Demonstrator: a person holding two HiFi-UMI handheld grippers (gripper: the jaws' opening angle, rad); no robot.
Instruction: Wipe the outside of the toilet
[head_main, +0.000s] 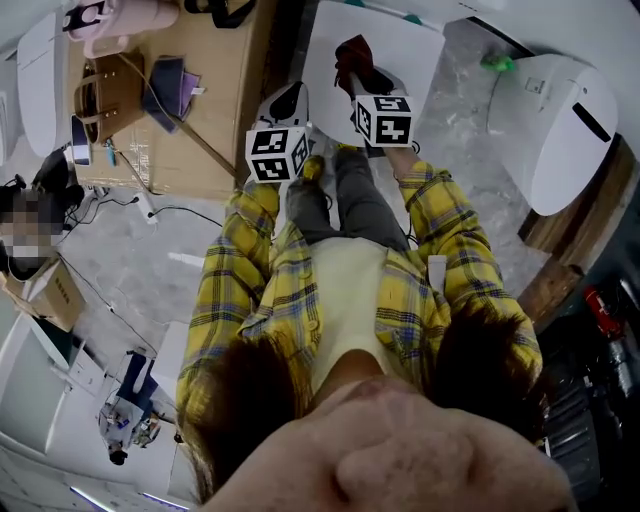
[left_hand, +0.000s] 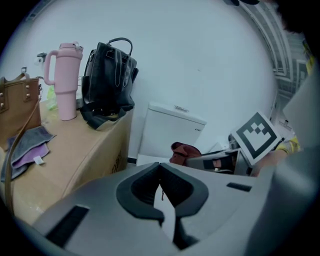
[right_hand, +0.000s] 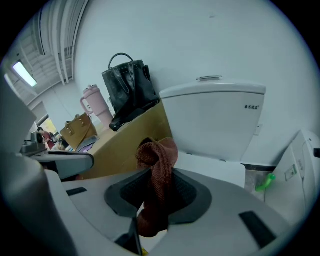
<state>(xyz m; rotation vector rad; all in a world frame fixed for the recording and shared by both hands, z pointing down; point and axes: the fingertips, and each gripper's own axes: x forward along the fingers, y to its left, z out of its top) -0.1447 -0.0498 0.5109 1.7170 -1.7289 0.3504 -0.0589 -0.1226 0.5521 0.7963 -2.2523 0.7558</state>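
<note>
The right gripper (right_hand: 158, 194) clamps a brown cloth (right_hand: 160, 162) at lower centre of its view, the toilet (right_hand: 215, 120) standing right of centre, while the left gripper (left_hand: 161, 189) is closed, empty.

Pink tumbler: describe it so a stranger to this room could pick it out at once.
Left of the white toilet tank stands a tan cardboard box. On its top, by the wall, the tall pink lidded tumbler stands between a brown handbag and a black leather handbag. Alone there it is pink, rigid and side-handled.
</note>
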